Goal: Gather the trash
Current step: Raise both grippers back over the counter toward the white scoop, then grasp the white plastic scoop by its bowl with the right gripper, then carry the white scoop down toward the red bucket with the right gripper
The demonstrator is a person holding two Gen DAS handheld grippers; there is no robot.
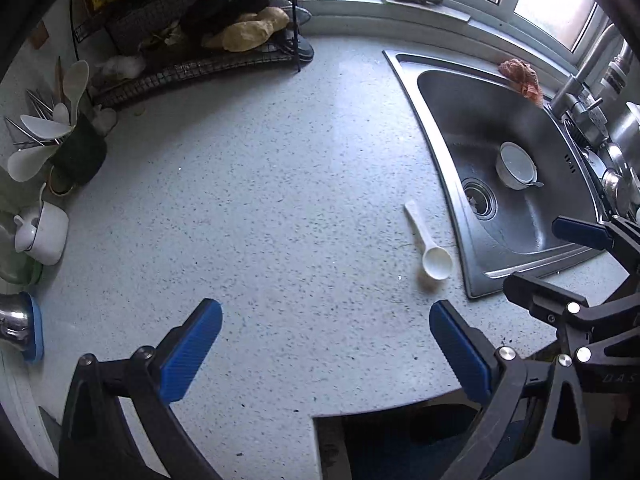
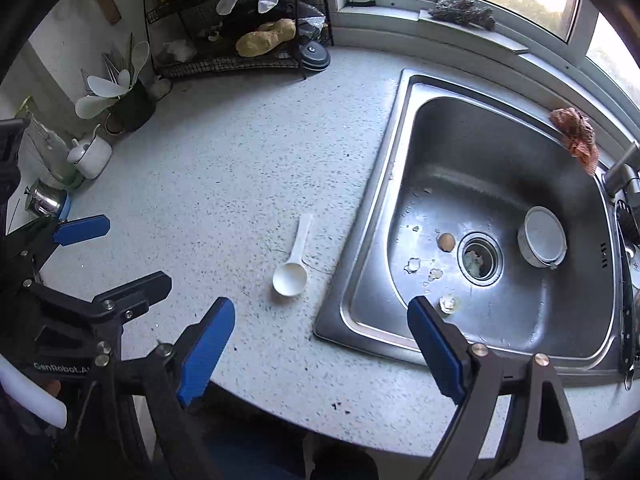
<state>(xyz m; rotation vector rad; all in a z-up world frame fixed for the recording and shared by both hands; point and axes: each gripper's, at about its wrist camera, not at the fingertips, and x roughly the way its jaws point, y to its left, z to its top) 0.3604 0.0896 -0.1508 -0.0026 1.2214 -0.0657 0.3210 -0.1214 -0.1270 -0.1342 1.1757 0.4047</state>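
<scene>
A: From the left wrist view, the left gripper [image 1: 326, 350] hung over the speckled countertop [image 1: 248, 200] with its blue pads spread wide and nothing between them. A white plastic scoop [image 1: 430, 252] lay on the counter just beside the steel sink [image 1: 424, 92], bowl end nearest the camera. At the right edge the right gripper [image 1: 548, 256] showed too, one blue pad out over the sink's near corner

B: And what was in the sink from that side?

A: A white bowl [image 1: 515, 166] lay tipped on its side near the drain [image 1: 479, 199], and an orange rag [image 1: 520, 74] sat on the far rim by the tap [image 1: 576, 84]. The trash itself could not be made out from there. A wire rack [image 1: 192, 40] stood at the back, a dark utensil holder [image 1: 78, 152] with white spoons to the left

B: What did the right wrist view add?

A: The right gripper [image 2: 320, 346] also stood wide and empty, one pad above the counter and the other above the sink's near rim. Eggshell pieces [image 2: 412, 265] lay scattered on the sink floor left of the drain, a brown half shell [image 2: 446, 242] just beside it and another fragment [image 2: 448, 304] near the right pad. The left gripper [image 2: 124, 252] showed at the left edge, apart from everything
</scene>
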